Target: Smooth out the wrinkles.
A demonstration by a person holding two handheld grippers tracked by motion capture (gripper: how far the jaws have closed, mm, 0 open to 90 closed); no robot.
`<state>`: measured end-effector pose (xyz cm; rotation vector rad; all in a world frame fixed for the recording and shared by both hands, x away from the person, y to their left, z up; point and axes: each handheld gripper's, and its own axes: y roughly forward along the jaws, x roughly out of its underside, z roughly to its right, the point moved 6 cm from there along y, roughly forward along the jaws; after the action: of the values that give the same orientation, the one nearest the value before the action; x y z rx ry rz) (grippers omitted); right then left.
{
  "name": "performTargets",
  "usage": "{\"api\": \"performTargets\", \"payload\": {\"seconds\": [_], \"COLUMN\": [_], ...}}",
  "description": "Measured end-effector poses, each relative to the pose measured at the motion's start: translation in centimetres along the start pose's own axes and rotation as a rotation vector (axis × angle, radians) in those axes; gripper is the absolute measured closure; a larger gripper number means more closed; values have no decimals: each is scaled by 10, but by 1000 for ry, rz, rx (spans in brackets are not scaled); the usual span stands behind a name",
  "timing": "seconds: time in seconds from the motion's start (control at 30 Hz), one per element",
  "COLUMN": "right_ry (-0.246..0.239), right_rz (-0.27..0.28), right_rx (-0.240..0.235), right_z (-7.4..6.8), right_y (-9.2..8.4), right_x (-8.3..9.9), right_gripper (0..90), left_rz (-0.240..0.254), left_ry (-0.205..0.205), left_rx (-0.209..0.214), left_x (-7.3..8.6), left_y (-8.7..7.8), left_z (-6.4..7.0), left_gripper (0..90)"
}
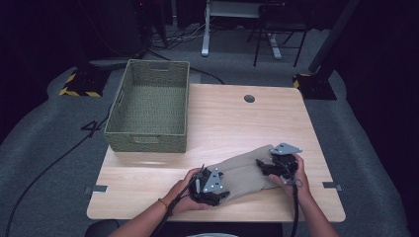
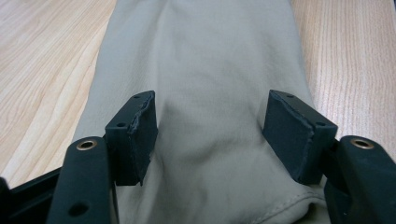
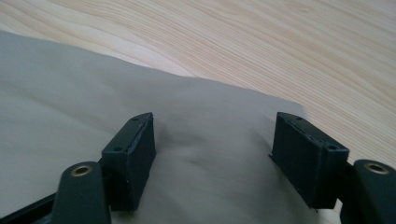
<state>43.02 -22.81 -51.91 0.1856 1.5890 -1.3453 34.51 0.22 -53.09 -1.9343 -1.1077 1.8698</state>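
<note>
Beige folded cloth (image 1: 247,174) lies on my light wooden table (image 1: 222,118), near its front edge. Left gripper (image 2: 210,135) and right gripper (image 3: 212,154) both stand open above the fabric, pads gripping nothing. Woven green rectangular basket (image 1: 150,131) sits at the far left. Grey carpet (image 1: 44,148) beyond; dark room.

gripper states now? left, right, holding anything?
Left gripper: open, jaws astride the khaki cloth, not gripping.
Right gripper: open over the same cloth, holding nothing.
</note>
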Motion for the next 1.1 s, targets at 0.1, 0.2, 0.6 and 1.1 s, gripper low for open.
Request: {"api": "performTargets", "payload": {"seconds": [0.1,0.2,0.6,1.1], "right_ry": [55,44,109,-115], "right_rz": [16,18,-12,-26], "right_rx": [-31,-33,176,-47], "right_z": [11,12,59,-37], "right_y": [-5,-5,-23,12], "right_x": [11,13,21,-21], "right_gripper": [298,296,346,328], "left_rz": [-1,-4,-4,3], "left_ry": [-2,-2,2,-5], "left_rx": [3,1,-5,2], "left_x": [0,0,0,1], "left_y": [0,0,0,1], "left_z": [0,1,1,1], "left_gripper": [354,354,354,354]}}
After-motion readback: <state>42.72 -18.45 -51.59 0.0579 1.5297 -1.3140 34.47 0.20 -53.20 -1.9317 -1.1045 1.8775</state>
